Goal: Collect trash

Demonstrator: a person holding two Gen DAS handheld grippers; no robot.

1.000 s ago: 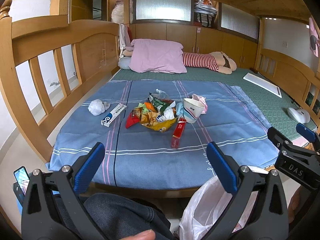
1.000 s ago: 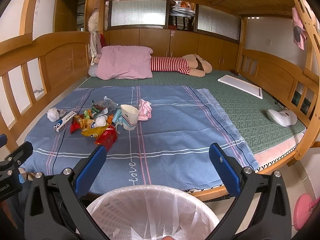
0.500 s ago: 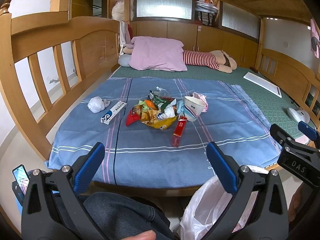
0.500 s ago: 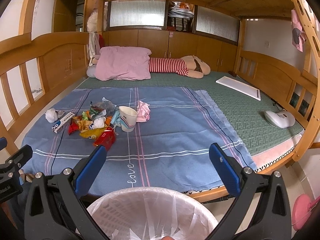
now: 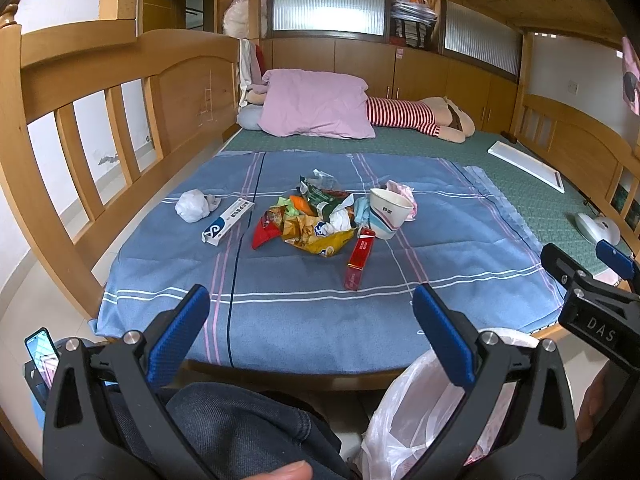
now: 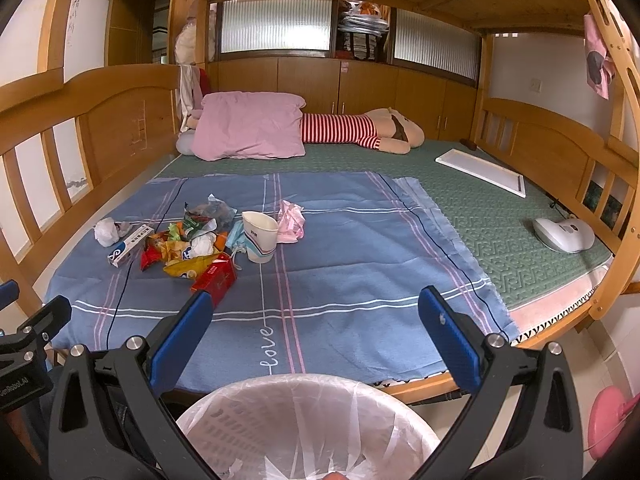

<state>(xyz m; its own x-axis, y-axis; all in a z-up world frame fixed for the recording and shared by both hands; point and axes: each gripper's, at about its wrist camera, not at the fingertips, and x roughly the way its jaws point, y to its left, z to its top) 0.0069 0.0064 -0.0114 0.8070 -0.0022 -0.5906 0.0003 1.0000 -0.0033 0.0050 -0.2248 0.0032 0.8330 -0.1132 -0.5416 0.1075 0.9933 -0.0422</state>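
A heap of trash lies on the blue sheet (image 5: pixel 304 304): crumpled snack wrappers (image 5: pixel 316 224), a paper cup (image 5: pixel 387 212), a red box (image 5: pixel 360 258), a white toothpaste box (image 5: pixel 228 222), a white tissue ball (image 5: pixel 192 206) and pink paper (image 6: pixel 291 222). A white bin with a plastic liner (image 6: pixel 308 428) stands on the floor at the bed's foot, right under my right gripper (image 6: pixel 314 330). My left gripper (image 5: pixel 310 322) hangs in front of the bed edge. Both are open and hold nothing, well short of the trash.
The bed has wooden rails on both sides. At its far end lie a pink pillow (image 5: pixel 316 106) and a striped plush toy (image 5: pixel 416 118). A white device (image 6: pixel 564 234) and a white board (image 6: pixel 482 170) rest on the green mat. A person's knee (image 5: pixel 240 428) shows below.
Both views have shifted slightly back and up from the bed. The grippers stay open and the trash has not moved.
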